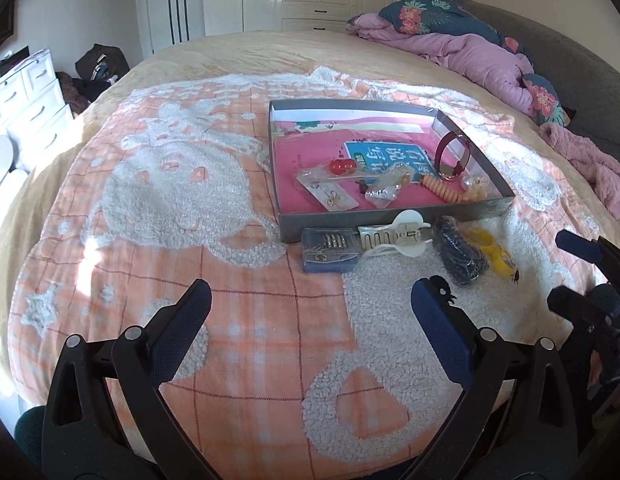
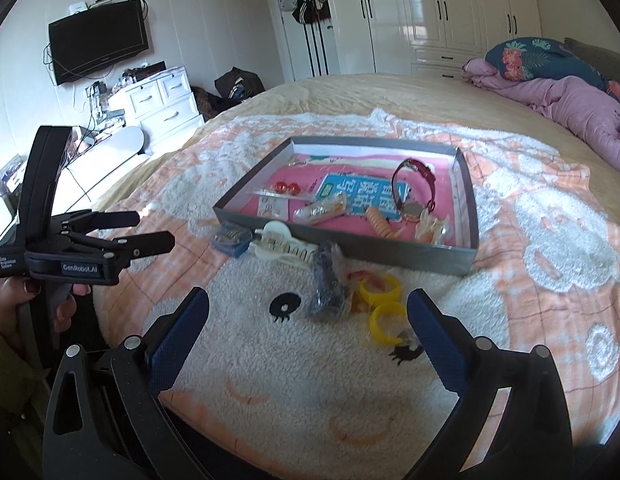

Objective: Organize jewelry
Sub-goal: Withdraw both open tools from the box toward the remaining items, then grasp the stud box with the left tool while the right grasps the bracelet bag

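Bed (image 1: 238, 52): orange blanket (image 1: 246, 320); grey tray (image 1: 394, 218); hair clip (image 1: 394, 236); perhaps bangles (image 2: 380, 300).

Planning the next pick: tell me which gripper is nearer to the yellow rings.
Right. The right gripper is open just short of the yellow rings, one ring beside its right finger. The left gripper, also open, sits farther off to their left.

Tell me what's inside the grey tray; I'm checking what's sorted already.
In the grey tray: a red-strap watch, a coiled orange hair tie, red beads, bagged earrings and a pearl piece, on a pink printed liner that hides the tray's bottom.
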